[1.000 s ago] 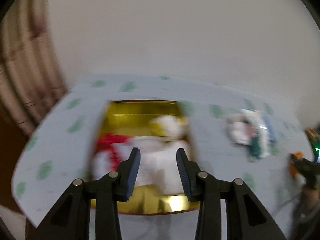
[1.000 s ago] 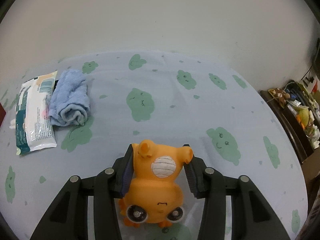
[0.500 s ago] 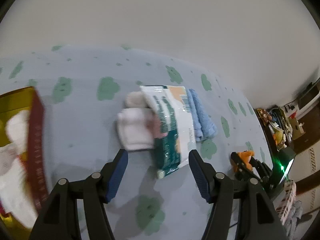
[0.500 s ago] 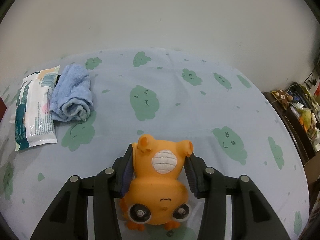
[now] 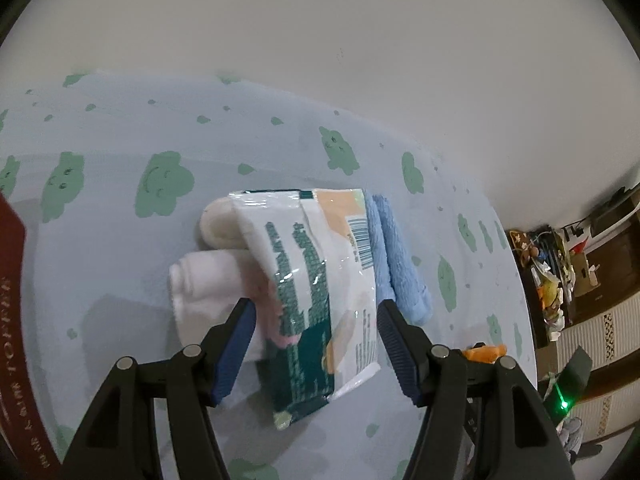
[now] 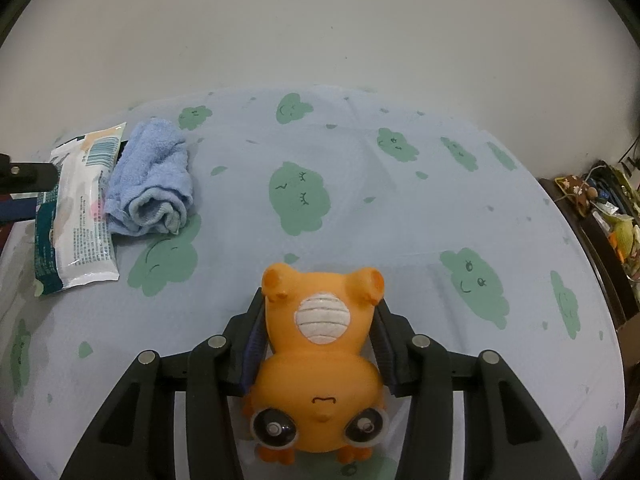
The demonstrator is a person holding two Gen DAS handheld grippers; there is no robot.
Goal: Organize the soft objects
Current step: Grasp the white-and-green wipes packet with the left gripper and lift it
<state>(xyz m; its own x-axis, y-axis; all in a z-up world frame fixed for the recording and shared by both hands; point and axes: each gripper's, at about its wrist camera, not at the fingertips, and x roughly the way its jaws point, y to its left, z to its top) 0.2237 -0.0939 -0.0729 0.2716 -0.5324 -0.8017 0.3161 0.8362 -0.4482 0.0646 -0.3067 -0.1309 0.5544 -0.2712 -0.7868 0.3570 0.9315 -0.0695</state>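
A white and green wipes pack [image 5: 320,280] lies on the cloud-print tablecloth [image 5: 120,240]. It rests partly on two rolled white towels [image 5: 204,284], with a folded blue towel [image 5: 396,264] against its right side. My left gripper [image 5: 314,312] stands open just over the pack's near end, one finger on each side, pads not pressing. In the right wrist view my right gripper [image 6: 320,308] is shut on an orange squishy toy [image 6: 324,364], held upside down above the cloth. The wipes pack [image 6: 80,208] and blue towel [image 6: 152,180] lie at its far left.
A dark red tin rim [image 5: 12,320] shows at the left edge of the left wrist view. A cluttered dark shelf [image 6: 604,208] stands past the table's right edge. A plain wall runs behind the table.
My left gripper has swung right, away from the gold tin with the white plush, over to the wipes pack, and its jaws have spread wide. The right gripper still holds the orange toy in place.
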